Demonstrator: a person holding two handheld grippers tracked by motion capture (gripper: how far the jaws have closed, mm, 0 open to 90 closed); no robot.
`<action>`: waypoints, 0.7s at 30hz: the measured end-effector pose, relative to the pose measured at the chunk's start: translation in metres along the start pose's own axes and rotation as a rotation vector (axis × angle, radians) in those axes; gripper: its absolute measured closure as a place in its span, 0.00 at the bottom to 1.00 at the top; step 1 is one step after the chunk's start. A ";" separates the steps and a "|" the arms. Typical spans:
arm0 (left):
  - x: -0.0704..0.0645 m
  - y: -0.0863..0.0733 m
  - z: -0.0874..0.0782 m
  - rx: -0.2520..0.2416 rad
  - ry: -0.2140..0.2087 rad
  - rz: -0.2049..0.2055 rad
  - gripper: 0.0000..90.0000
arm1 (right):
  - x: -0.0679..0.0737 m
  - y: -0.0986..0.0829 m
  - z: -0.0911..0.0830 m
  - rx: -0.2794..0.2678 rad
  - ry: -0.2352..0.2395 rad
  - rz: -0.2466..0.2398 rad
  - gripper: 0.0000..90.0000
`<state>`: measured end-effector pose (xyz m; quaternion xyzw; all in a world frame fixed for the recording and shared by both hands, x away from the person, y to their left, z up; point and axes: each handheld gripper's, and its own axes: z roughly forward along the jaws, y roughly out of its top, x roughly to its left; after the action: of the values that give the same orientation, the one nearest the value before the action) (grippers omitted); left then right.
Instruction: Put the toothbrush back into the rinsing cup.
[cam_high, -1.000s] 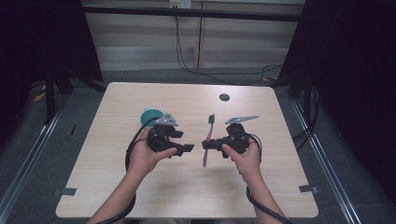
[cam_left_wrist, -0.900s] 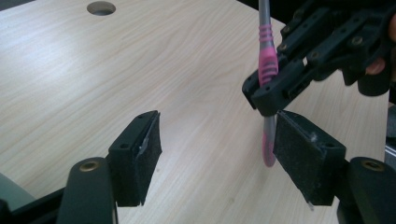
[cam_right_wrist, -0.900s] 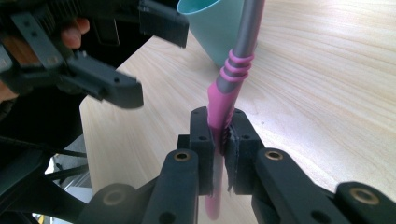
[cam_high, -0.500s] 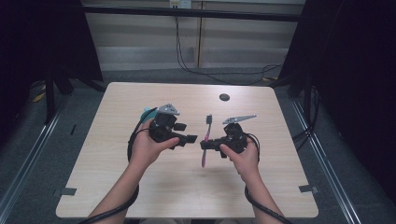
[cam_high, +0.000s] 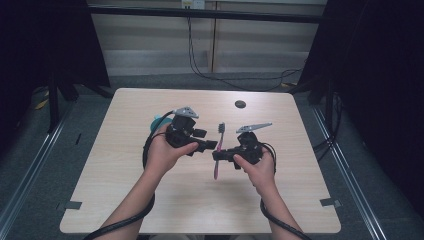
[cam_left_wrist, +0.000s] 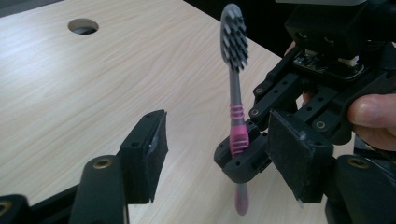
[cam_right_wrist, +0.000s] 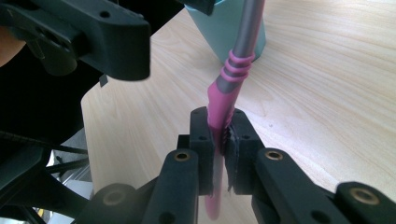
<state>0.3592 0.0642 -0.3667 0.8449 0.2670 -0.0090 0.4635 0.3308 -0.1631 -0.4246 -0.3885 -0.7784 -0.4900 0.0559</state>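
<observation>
A pink and grey toothbrush (cam_high: 218, 150) is held above the table's middle, bristle head pointing away from the person. My right gripper (cam_high: 218, 154) is shut on its pink handle (cam_right_wrist: 220, 109). In the left gripper view the toothbrush (cam_left_wrist: 235, 70) stands upright with its grey bristles at the top. My left gripper (cam_high: 212, 146) is open and sits just left of the brush, with the brush between and beyond its pads (cam_left_wrist: 154, 147). A teal cup (cam_high: 159, 121) stands on the table behind the left hand, and the right gripper view shows the cup (cam_right_wrist: 226, 28) past the brush.
The light wooden table (cam_high: 125, 190) has a round cable hole (cam_high: 240, 104) at its far middle. Dark curtains and metal rails flank the table. Both forearms come in from the near edge.
My left gripper has moved right and slightly away from the person, closing in on the toothbrush. The right gripper has kept the brush nearly still.
</observation>
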 end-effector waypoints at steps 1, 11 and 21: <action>-0.001 0.001 0.001 -0.002 0.001 0.001 0.44 | 0.001 0.000 0.000 0.001 0.001 0.000 0.93; -0.002 0.005 0.006 -0.011 0.001 -0.007 0.47 | 0.004 0.002 0.002 0.000 0.012 -0.009 0.93; -0.005 0.005 0.009 -0.028 -0.004 0.013 0.65 | 0.008 0.004 0.007 0.000 0.025 -0.013 0.93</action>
<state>0.3591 0.0532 -0.3666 0.8400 0.2608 -0.0039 0.4758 0.3302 -0.1522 -0.4217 -0.3774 -0.7800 -0.4953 0.0623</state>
